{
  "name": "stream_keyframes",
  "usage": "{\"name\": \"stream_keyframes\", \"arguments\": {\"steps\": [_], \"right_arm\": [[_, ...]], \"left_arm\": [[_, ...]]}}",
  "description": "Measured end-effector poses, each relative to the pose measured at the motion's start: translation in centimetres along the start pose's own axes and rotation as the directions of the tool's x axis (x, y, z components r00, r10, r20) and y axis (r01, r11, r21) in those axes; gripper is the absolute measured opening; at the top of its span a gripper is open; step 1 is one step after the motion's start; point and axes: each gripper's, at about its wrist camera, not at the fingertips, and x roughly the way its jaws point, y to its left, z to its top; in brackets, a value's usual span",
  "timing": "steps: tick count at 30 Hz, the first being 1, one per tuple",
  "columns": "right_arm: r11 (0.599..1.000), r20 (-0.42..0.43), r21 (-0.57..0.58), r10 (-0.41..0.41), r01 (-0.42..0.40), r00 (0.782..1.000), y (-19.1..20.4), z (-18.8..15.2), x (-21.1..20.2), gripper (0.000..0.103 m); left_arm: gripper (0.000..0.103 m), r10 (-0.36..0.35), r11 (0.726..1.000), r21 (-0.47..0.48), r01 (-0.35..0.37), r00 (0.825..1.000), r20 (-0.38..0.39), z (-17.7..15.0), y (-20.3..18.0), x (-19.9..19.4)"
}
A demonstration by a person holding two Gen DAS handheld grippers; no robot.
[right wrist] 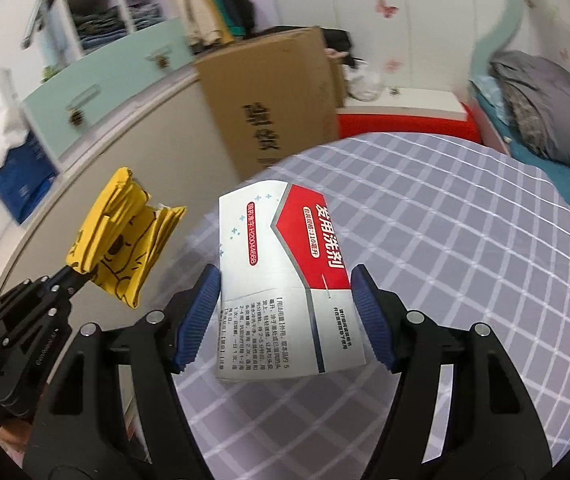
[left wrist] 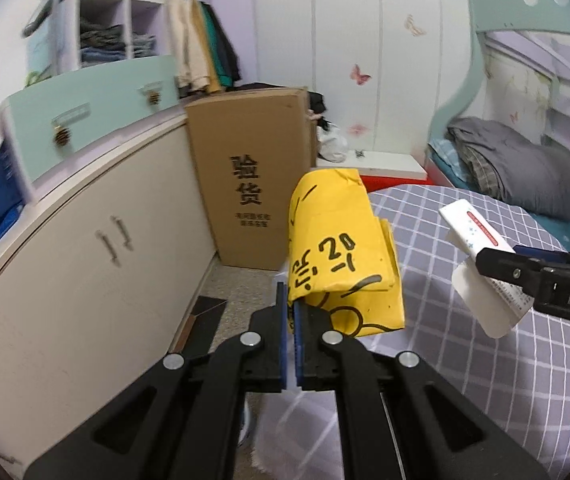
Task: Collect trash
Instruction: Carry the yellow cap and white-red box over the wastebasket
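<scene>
Carrying two pieces of trash at once, both lifted clear above the checked bedspread point(right wrist: 465, 240). Left gripper point(left wrist: 291, 312) has its fingers pressed together on a thin edge of the yellow paper bag point(left wrist: 341, 248), which sticks up and forward from them. Right gripper point(right wrist: 287, 312) has its fingers spread wide, pinching the red-and-white medicine box point(right wrist: 285, 272) by its two sides. Pick-up step looks done; transport is in hand. No bin shows in either view, so the next move calls for finding one, bringing both items over it and releasing. Count: one yellow bag, one medicine box, two grippers, one tall cardboard carton point(left wrist: 249, 176) standing by the cabinet point(left wrist: 97, 248).
</scene>
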Motion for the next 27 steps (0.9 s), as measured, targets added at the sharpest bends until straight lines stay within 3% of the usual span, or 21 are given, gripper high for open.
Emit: {"name": "stream_keyframes", "arguments": {"steps": [13, 20, 27], "right_arm": [[0.964, -0.069, -0.171, 0.194, -0.203, 0.979, 16.4, -2.9, 3.7, 0.066], [0.944, -0.144, -0.211, 0.227, -0.254, 0.963, 21.6, -4.8, 7.8, 0.066], [0.940, -0.200, -0.227, 0.213, -0.257, 0.956, 24.8, -6.2, 12.1, 0.066]], "left_arm": [[0.003, 0.127, 0.978, -0.160, -0.134, 0.991, -0.051, -5.9, 13.0, -2.6], [0.003, 0.173, 0.952, -0.227, -0.204, 0.974, -0.147, -9.6, 19.4, -0.7], [0.003, 0.164, 0.938, -0.261, -0.229, 0.955, -0.248, -12.0, 22.8, 3.0]]}}
